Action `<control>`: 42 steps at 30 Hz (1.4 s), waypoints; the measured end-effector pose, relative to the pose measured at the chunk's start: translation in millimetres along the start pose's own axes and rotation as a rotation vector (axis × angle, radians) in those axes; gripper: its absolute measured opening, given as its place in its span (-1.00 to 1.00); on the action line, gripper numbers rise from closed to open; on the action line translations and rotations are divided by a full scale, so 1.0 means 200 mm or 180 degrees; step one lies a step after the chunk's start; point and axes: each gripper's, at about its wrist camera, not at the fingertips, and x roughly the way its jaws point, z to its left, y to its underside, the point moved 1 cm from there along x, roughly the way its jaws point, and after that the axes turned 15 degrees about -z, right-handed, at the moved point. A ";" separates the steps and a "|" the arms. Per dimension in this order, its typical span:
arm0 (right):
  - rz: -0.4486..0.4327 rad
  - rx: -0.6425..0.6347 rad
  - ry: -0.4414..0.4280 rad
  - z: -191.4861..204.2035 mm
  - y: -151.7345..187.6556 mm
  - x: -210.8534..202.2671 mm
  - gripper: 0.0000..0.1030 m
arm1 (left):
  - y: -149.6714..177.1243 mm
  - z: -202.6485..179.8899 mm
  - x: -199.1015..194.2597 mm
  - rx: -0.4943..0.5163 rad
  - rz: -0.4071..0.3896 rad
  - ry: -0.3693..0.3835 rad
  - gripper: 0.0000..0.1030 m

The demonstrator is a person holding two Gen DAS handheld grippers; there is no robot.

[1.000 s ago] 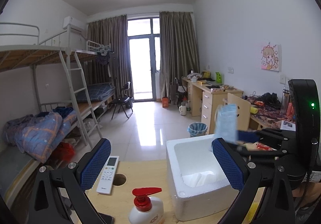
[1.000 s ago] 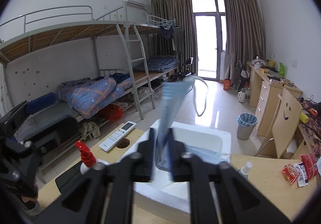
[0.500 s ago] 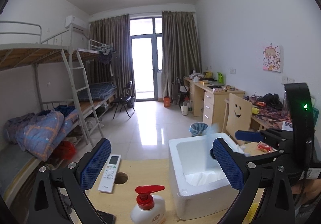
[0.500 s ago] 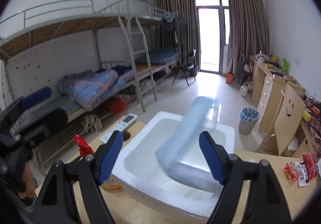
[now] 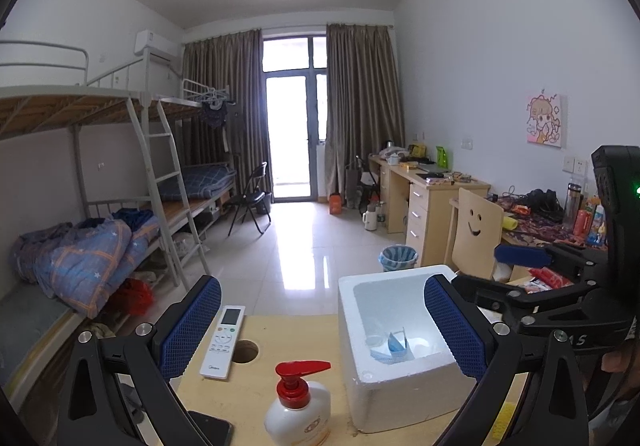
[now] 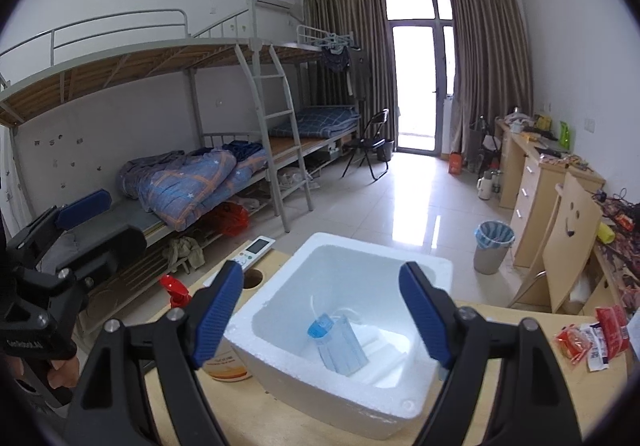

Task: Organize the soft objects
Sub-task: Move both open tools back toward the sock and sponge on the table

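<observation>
White foam made up the box [image 6: 340, 330] at the middle of the wooden bench [image 6: 280, 422], and the blue face mask [image 6: 340, 342] lay inside it on the bottom, clear of both grippers. Going left to right in the right wrist view: the left hand-held gripper [image 5: 322, 330] stood wide open with nothing between its pads; then came the red-capped pump bottle [image 5: 298, 410] and the air-conditioner remote [image 5: 224, 342] beside the bench's round hole; then the box; then red snack packets [image 6: 592, 334] at the far right. The right hand-held gripper [image 6: 322, 318] hung over the box with its jaws opening and nothing between them — the mask had already dropped free.

Risks looked small. The mask's ear loop [image 6: 316, 306] stood up from the heap, so a low withdrawal could snag it on a pad and drag the mask back out. The foam box was probably light — a knock from either gripper might shift it across the bench.
</observation>
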 end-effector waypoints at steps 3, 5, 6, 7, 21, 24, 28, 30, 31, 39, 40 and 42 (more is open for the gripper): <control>-0.0062 0.0008 0.0032 0.00 -0.02 -0.06 0.74 | -0.02 -0.01 -0.05 0.0008 -0.0036 0.0003 0.98; -0.0088 0.0017 0.0067 0.00 -0.04 -0.10 0.79 | -0.04 -0.03 -0.07 0.0018 -0.0059 0.0023 0.98; -0.0101 0.0015 0.0077 0.01 -0.05 -0.11 0.83 | -0.05 -0.04 -0.08 0.0029 -0.0066 0.0028 0.98; -0.0124 0.0007 0.0085 0.01 -0.05 -0.14 0.85 | -0.05 -0.05 -0.10 0.0036 -0.0079 0.0031 0.98; -0.0324 -0.0011 0.0182 0.06 -0.08 -0.42 0.91 | -0.12 -0.17 -0.33 0.0108 -0.0213 0.0112 0.98; -0.0354 -0.0009 0.0217 0.07 -0.08 -0.47 0.93 | -0.12 -0.18 -0.37 0.0113 -0.0227 0.0128 0.98; -0.0408 -0.0020 0.0251 0.08 -0.08 -0.55 0.98 | -0.13 -0.21 -0.44 0.0145 -0.0253 0.0143 0.98; -0.0431 -0.0033 0.0260 0.10 -0.08 -0.58 0.98 | -0.13 -0.22 -0.48 0.0148 -0.0275 0.0153 0.98; -0.0449 -0.0038 0.0267 0.10 -0.08 -0.61 0.99 | -0.14 -0.22 -0.50 0.0147 -0.0287 0.0154 0.98; -0.0579 -0.0116 0.0344 0.15 -0.08 -0.77 0.99 | -0.17 -0.26 -0.66 0.0191 -0.0398 0.0183 0.98; -0.0586 -0.0122 0.0344 0.15 -0.08 -0.79 0.99 | -0.17 -0.26 -0.68 0.0206 -0.0410 0.0183 0.98; -0.0604 -0.0138 0.0351 0.16 -0.07 -0.82 0.99 | -0.17 -0.27 -0.71 0.0202 -0.0431 0.0197 0.98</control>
